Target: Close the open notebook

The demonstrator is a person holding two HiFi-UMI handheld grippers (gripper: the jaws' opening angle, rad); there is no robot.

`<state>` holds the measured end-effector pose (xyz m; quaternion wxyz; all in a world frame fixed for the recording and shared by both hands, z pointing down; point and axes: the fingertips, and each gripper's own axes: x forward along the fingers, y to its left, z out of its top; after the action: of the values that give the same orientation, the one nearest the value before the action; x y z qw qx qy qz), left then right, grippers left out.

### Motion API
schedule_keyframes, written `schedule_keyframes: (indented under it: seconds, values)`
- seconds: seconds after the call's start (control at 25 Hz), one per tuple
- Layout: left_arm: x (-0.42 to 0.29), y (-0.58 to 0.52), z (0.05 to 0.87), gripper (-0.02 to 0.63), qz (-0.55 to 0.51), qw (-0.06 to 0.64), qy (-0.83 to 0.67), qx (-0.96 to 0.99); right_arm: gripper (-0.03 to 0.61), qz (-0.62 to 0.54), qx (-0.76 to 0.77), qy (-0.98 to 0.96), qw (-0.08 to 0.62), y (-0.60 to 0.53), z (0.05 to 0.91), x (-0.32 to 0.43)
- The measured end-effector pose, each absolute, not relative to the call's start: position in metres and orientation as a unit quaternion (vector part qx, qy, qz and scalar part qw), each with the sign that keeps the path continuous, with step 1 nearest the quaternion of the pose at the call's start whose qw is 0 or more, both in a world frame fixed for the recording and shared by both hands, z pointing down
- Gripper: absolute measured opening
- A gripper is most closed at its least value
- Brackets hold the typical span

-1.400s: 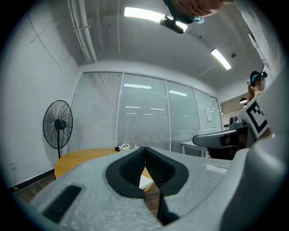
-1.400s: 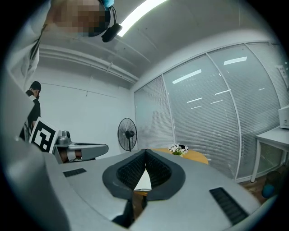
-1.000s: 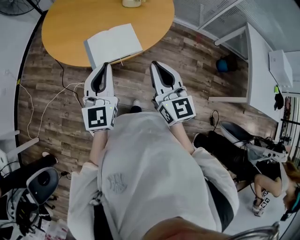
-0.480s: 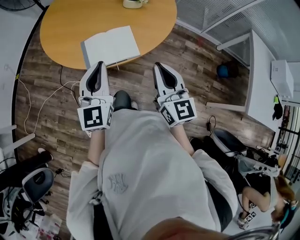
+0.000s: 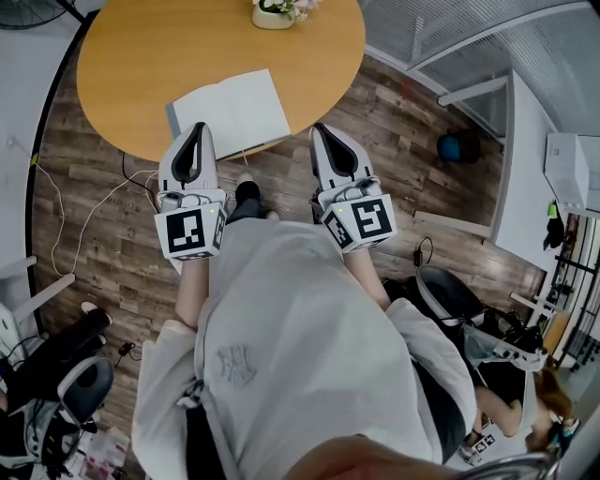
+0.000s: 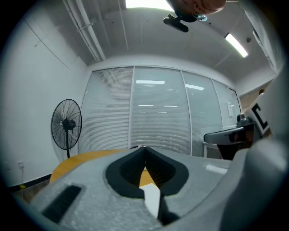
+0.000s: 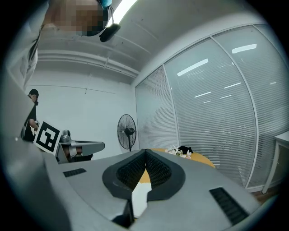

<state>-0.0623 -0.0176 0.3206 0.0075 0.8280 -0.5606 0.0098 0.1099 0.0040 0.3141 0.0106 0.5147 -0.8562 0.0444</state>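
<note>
- Notebook (image 5: 230, 112) lies open on the round orange table (image 5: 131, 56), white pages up. It is just ahead of the tips of the left gripper (image 5: 199, 128), and ahead and to the left of the tips of the right gripper (image 5: 322, 129).
- The left gripper is clenched tight, with nothing between its fingers. It points level at the near edge of the table.
- The right gripper is pinched closed too, and empty. Its tips are off to the right of the notebook.
- Neither one touches the notebook, I think. Both look a little short of it.
- To do this step well, I would bring one gripper low to the outer edge of one side. Then I would slip the tips under that side, lift it up, and fold it over onto the other side.
- The other gripper could press down on the other side, so the notebook does not slide.
- A flower pot (image 5: 274, 11) stands far beyond the tips, so it should not get in the way.
</note>
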Motion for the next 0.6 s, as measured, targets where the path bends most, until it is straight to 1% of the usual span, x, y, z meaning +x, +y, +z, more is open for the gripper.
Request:
schedule_keyframes:
  seconds: [0.24,0.6]
  values:
    - [-0.075,-0.077,0.314,0.015,0.007,0.011,-0.548,0.836,-0.006,0.044,0.525,-0.85,0.011,-0.052,0.309,0.099]
    - [-0.089,-0.119,0.329,0.015,0.012,0.031,-0.545,0.838,-0.006,0.053,0.533,-0.844,0.019,-0.094,0.32,0.089]
